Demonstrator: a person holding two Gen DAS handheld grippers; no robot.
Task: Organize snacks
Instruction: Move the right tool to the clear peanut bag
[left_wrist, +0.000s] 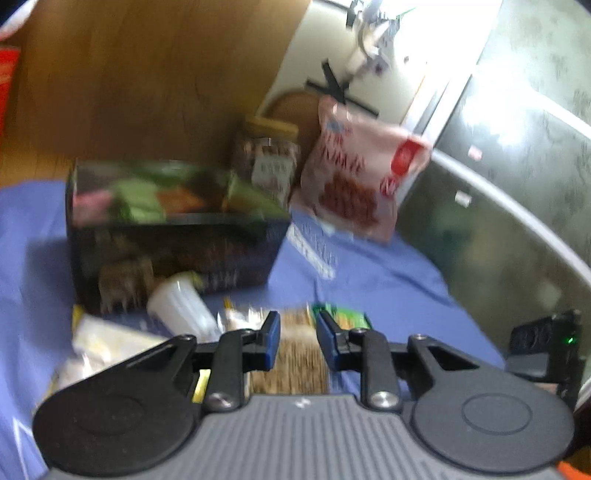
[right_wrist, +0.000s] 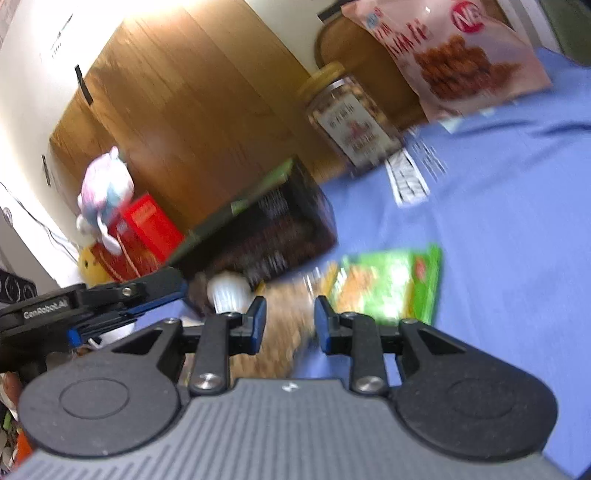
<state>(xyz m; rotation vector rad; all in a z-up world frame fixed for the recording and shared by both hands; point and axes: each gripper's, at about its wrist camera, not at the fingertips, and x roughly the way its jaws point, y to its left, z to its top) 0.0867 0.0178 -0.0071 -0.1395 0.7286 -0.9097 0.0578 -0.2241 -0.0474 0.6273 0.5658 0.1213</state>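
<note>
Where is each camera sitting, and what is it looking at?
Left wrist view: sits on the left tongs, looking forward and down over the blue cloth at the dark snack box; the right tongs peek in at the edge.
Right wrist view: sits on the right tongs, tilted, facing the green snack packet; the left tongs show.
Both see the box, lidded jar, and pink snack bag.

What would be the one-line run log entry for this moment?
left claw: open, holds nothing | right claw: open, holds nothing | dark box: on blue cloth, partly filled | green packet: loose on cloth
</note>
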